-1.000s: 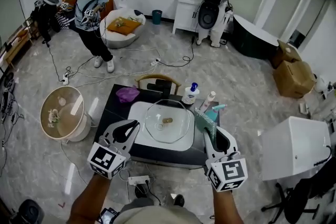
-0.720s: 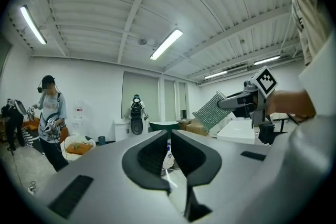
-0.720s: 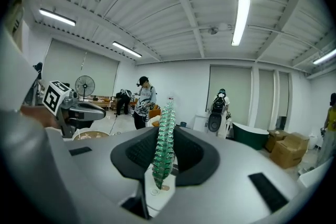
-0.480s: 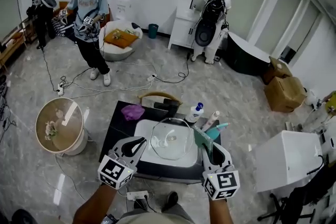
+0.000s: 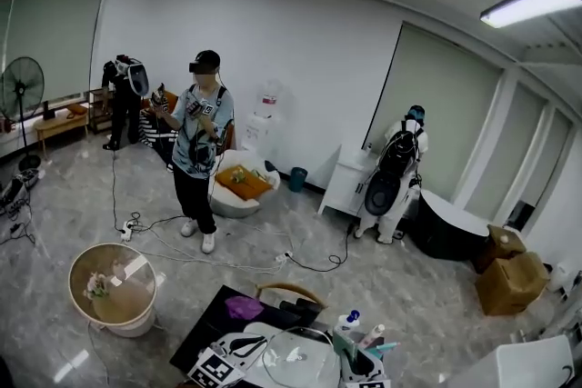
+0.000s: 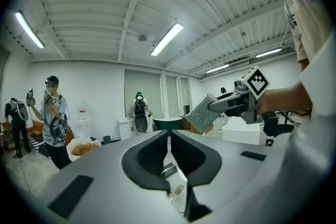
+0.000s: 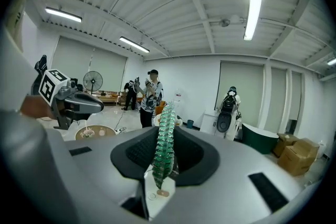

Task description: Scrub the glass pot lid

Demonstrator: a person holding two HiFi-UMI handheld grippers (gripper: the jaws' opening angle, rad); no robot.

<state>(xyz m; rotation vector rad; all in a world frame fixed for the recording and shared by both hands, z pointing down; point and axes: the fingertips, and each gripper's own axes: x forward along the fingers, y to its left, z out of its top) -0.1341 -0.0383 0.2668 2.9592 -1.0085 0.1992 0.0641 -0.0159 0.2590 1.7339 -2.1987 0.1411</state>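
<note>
Right hand-held gripper [image 7: 166,136] clamped on green scrub pad [image 7: 165,107], held in the air. Left hand-held gripper [image 6: 168,136] has its jaws together, empty. Glass pot lid [image 5: 300,361] lies on the tabletop [image 5: 211,327] — neither tool touches it, so scrubbing likely remains.

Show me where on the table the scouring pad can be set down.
Bare dark tabletop lies left of the purple cloth, toward the table's left edge. The glass lid fills the middle; the back right corner is crowded with a pump bottle and a tube. The near edge is out of view.
</note>
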